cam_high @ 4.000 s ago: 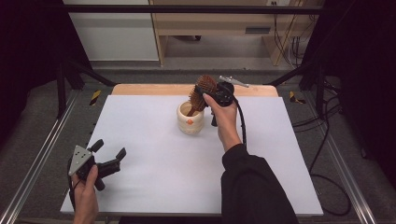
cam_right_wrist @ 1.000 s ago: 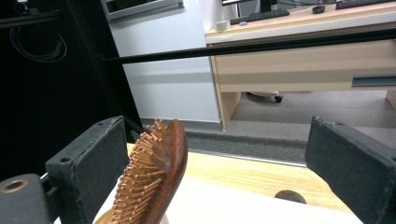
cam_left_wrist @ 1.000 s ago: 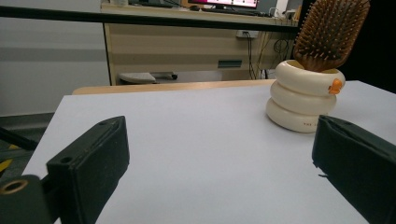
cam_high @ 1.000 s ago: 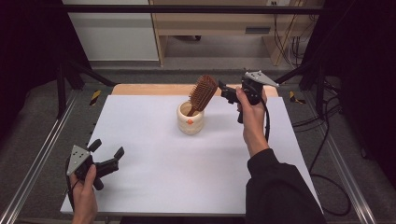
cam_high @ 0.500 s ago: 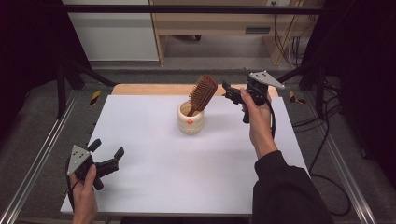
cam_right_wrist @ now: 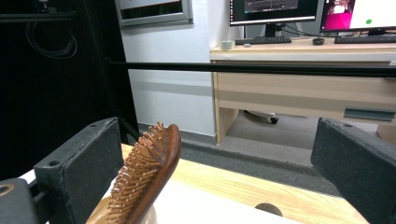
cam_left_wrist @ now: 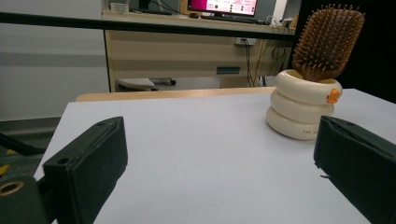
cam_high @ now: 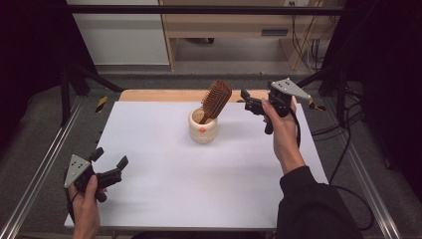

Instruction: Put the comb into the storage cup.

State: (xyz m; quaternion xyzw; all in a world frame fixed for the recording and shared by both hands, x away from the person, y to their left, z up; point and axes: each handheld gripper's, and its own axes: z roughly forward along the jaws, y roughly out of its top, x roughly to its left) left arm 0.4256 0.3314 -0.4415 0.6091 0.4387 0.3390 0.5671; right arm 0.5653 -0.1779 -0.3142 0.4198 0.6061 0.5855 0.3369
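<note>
While the hairbrush (cam_high: pixel 215 101) stands free, right claw (cam_high: pixel 245 99) gapes empty.

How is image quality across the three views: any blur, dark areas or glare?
High view: white table evenly lit, surroundings dark. Left gripper view: hairbrush and cream holder sharp, near jaws soft. Right gripper view: hairbrush slightly soft, left background black, monitors bright.

Brush (cam_high: pixel 216 99): brown wooden paddle type, oval head, bristles same wood tone. Stands handle-down in the cup (cam_high: pixel 203 127), head sticking out the top and leaning toward the table's far right. Cup: cream, stacked-ring shape, small orange mark on the front, upright on the white table (cam_high: pixel 164 189), centre-back, near the far edge. Nothing gripping either.
</note>
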